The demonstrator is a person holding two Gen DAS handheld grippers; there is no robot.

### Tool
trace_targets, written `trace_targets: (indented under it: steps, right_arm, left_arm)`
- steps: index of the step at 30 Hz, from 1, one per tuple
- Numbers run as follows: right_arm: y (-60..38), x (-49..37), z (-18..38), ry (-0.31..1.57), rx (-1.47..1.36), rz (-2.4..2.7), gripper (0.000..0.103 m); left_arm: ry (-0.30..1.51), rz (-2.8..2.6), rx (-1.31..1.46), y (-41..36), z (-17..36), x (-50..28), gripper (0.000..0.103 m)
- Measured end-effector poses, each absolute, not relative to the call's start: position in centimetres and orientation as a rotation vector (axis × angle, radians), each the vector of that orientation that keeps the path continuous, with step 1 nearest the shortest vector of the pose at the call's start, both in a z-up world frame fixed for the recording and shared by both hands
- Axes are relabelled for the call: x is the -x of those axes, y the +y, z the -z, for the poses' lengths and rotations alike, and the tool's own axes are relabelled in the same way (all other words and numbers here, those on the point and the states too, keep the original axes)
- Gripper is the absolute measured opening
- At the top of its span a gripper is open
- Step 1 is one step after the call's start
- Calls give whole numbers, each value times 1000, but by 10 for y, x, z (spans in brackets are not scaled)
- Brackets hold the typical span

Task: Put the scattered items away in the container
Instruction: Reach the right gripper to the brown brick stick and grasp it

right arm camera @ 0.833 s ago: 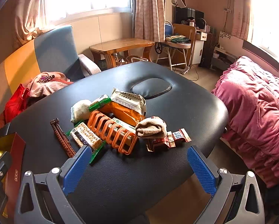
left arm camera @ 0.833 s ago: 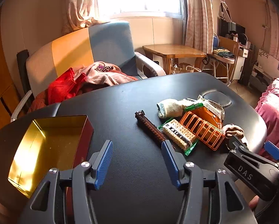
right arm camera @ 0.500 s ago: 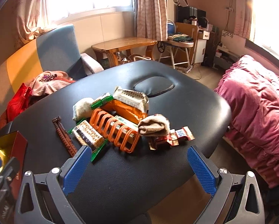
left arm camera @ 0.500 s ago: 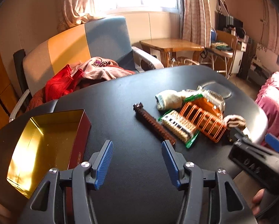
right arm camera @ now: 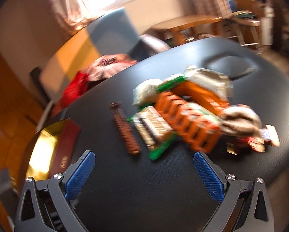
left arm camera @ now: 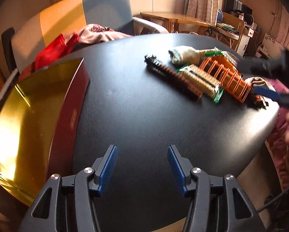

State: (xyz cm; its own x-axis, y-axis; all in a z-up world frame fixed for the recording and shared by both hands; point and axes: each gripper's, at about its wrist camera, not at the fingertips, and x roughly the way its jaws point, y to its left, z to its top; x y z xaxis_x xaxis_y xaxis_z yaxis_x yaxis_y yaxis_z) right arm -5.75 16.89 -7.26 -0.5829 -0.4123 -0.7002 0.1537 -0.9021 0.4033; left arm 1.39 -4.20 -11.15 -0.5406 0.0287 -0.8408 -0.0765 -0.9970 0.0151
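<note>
From the left wrist, the left gripper (left arm camera: 141,166) hangs released beside the gold-lined box (left arm camera: 24,119) on the tabletop (left arm camera: 144,116), well apart from the pile — from the right wrist, the right gripper (right arm camera: 144,171), fingers spread and empty, faces the brown comb (right arm camera: 125,129), probably stiff and light, best pinched mid-length.

Warm window glare, right-view blur

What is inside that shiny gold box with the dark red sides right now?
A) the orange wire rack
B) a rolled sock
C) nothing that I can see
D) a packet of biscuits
C: the gold box shows only its bare shiny lining, while the sock, orange wire rack and biscuit packet all lie in a pile on the black table.
</note>
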Motion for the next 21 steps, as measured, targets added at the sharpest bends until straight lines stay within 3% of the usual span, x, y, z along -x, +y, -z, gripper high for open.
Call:
trace_targets:
  steps: [8,21]
  right_arm:
    - [97,113,72,-226,-1211,2328,101]
    - [26,193,108,106,-1369,2194,69]
  left_arm:
    - [61,-2672,1528,-55,129,-16,55]
    - [-23,-2645,1483,-70,113,-30,55]
